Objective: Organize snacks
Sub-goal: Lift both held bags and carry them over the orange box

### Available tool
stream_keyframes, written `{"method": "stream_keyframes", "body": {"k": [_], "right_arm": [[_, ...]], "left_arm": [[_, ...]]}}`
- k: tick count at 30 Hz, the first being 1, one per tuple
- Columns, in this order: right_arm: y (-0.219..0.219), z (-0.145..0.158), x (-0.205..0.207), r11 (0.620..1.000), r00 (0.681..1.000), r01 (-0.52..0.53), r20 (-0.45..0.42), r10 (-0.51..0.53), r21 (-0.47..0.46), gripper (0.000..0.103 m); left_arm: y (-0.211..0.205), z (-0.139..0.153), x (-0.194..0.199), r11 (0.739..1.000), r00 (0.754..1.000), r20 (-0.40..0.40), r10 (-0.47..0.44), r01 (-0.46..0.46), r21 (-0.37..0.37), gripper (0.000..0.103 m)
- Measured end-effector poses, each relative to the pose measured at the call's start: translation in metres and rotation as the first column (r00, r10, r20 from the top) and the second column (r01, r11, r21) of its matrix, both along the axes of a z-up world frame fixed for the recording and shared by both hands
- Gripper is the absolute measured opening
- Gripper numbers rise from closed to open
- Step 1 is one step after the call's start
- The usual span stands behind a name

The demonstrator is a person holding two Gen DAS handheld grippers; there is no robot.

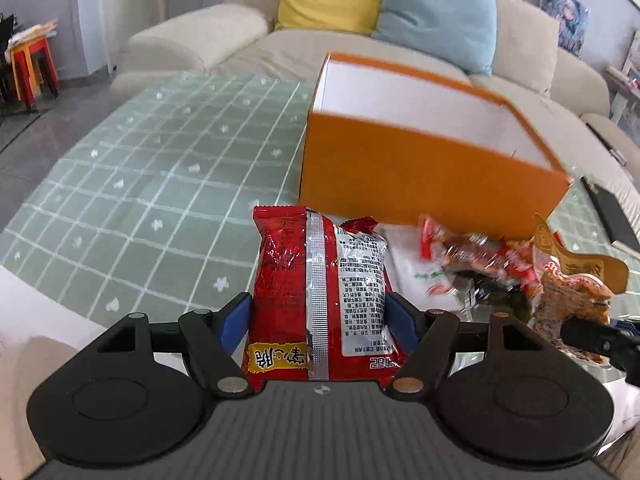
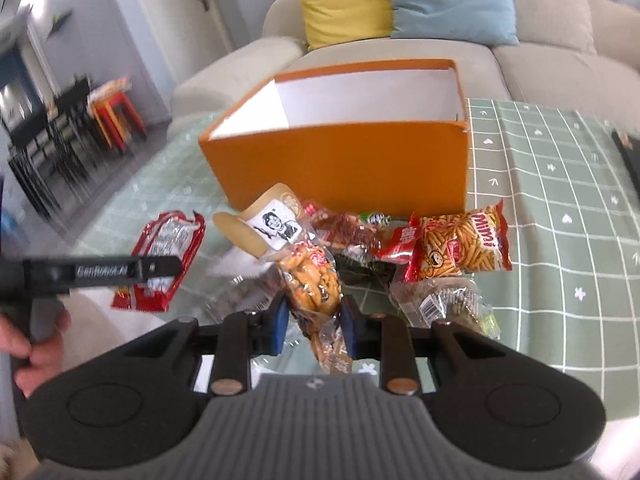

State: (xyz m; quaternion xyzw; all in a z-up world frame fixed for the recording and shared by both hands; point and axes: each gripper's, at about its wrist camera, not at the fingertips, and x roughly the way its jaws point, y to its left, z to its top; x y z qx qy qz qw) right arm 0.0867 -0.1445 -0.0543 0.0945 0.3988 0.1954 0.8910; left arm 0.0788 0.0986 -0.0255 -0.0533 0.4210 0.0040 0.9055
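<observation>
My left gripper (image 1: 318,316) is shut on a red snack packet (image 1: 320,280), its blue pads pressing both sides, and holds it upright above the table. In the right wrist view the same packet (image 2: 176,232) hangs at the left in that gripper (image 2: 160,272). My right gripper (image 2: 314,320) is shut on a clear bag of brown snacks (image 2: 308,272) with a tan header, lifted off the pile. An open orange box (image 1: 420,168), white inside (image 2: 352,164), stands just behind the snacks.
Loose snacks lie in front of the box, among them a Mimi bag (image 2: 464,248) and a clear wrapped pack (image 2: 440,300). A green checked cloth (image 1: 140,200) covers the table. A sofa (image 1: 192,36) with cushions stands behind. A hand (image 2: 36,344) grips the left tool.
</observation>
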Motion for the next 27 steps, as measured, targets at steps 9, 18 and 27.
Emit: {"method": "stream_keyframes", "body": {"k": [9, 18, 27], "right_arm": [[-0.013, 0.038, 0.012, 0.997, 0.996, 0.031, 0.078, -0.036, 0.068, 0.025], [-0.012, 0.088, 0.064, 0.994, 0.973, 0.066, 0.215, -0.084, 0.089, 0.025], [0.002, 0.087, 0.147, 0.99, 0.978, 0.116, 0.166, -0.128, 0.083, 0.025]], "left_arm": [[-0.018, 0.05, 0.012, 0.997, 0.99, 0.123, -0.071, 0.066, 0.047, 0.083], [-0.044, 0.099, 0.067, 0.988, 0.968, 0.206, -0.143, 0.127, 0.09, 0.083], [-0.062, 0.09, 0.143, 0.973, 0.975, 0.137, -0.177, 0.153, 0.175, 0.083]]}}
